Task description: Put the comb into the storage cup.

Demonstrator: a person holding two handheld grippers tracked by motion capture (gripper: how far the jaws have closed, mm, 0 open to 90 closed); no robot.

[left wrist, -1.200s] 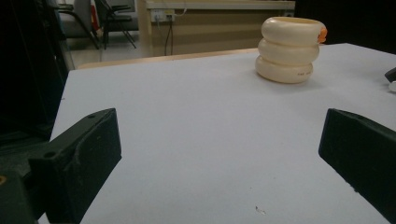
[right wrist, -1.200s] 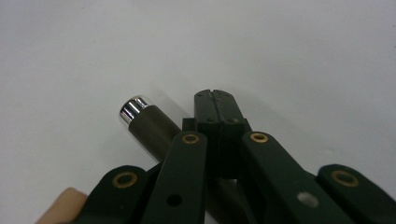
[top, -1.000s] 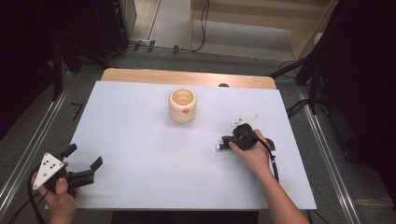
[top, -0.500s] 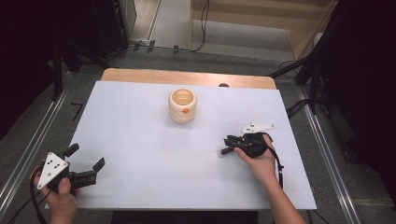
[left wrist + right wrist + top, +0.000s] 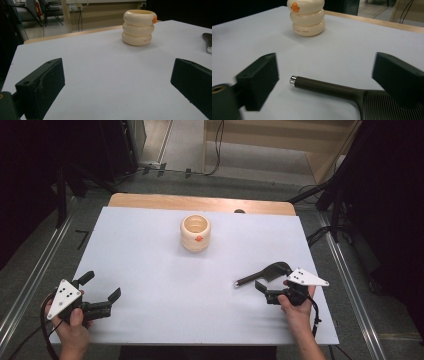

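A cream holder [image 5: 195, 233] shaped like three stacked rings, with an orange mark, stands upright at the middle back of the white table [image 5: 150, 320]. A dark spatula [image 5: 265, 274] lies flat at the right, its handle pointing left. My right gripper [image 5: 267, 281] sits just behind it; its jaws have just been opening and stand wide, the handle [image 5: 324, 87] lying loose between them, untouched. Beyond it is the holder [image 5: 307, 17]. My left gripper [image 5: 102, 285] is open at the near left, nothing between its jaws [image 5: 117, 67], facing the holder [image 5: 138, 27].
A wooden strip [image 5: 200, 202] runs along the table's far edge. Metal rails [image 5: 35, 280] flank the table on both sides, with dark stands and cables on the floor beyond. Wide bare tabletop lies between the two grippers.
The right gripper drew back toward the near right and its jaws went from shut to wide, leaving the spatula flat on the table. The left gripper barely shifted.
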